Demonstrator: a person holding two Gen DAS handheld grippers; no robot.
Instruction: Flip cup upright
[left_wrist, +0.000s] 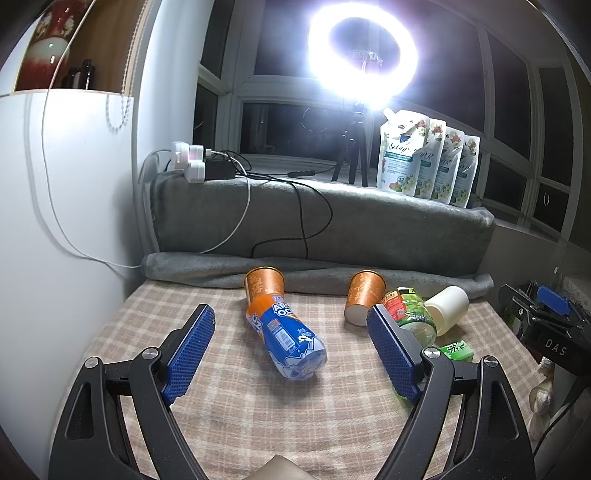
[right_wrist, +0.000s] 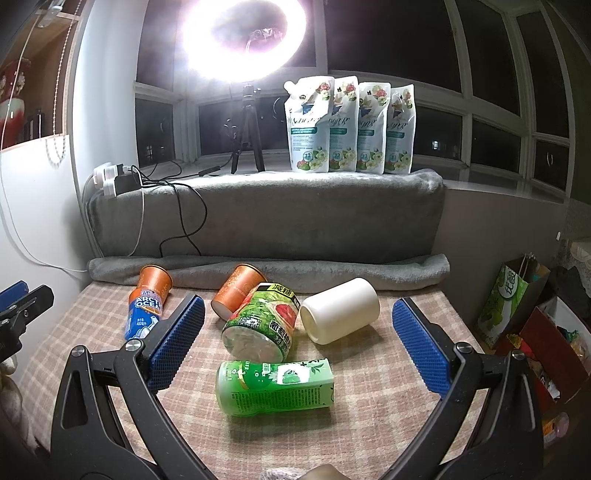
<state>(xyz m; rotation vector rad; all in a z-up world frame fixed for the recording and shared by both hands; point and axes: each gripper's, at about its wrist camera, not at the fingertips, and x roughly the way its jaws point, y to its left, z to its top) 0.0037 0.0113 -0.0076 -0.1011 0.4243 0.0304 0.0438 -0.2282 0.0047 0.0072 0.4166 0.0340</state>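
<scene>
Lying on its side on the checked table (right_wrist: 369, 424), the white cup (right_wrist: 340, 311) sits ahead of the right tool (right_wrist: 297, 314) — long axis running left-right, mouth leftward. Both tools gape wide, empty; the left tool (left_wrist: 291, 326) is farther off.

Both wrist views low, close over checkered tabletop (left_wrist: 258, 406), facing window; share lying bottles, cups.

Black angular linkage arms with silver round screws, carrying blue dimpled rubber pads (left_wrist: 192, 350) on each two-fingered tool (right_wrist: 299, 345)
</scene>
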